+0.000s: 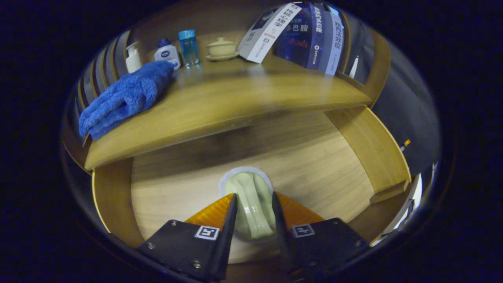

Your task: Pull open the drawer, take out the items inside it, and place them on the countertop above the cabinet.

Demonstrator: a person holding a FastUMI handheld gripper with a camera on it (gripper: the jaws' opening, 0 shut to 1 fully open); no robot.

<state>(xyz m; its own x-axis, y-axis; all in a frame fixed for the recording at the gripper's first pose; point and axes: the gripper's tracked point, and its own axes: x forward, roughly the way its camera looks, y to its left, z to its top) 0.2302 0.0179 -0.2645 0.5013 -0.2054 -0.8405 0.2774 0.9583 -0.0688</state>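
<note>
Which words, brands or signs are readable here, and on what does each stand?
"多巴胺": blue book on the countertop.
"路西法效应": white band of the neighbouring book.
White book, white bottle: print too blurred to read.
Gripper: square markers, no words; its fingers flank a pale item in the drawer.

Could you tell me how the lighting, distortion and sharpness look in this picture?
Gripper view: fisheye bends the wooden countertop edge into an arc; soft glare on its surface near the fluffy blue cloth; the countertop shadows the back of the open wooden drawer; the pale green ceramic spoon between the gripper fingers looks slightly soft.
</note>
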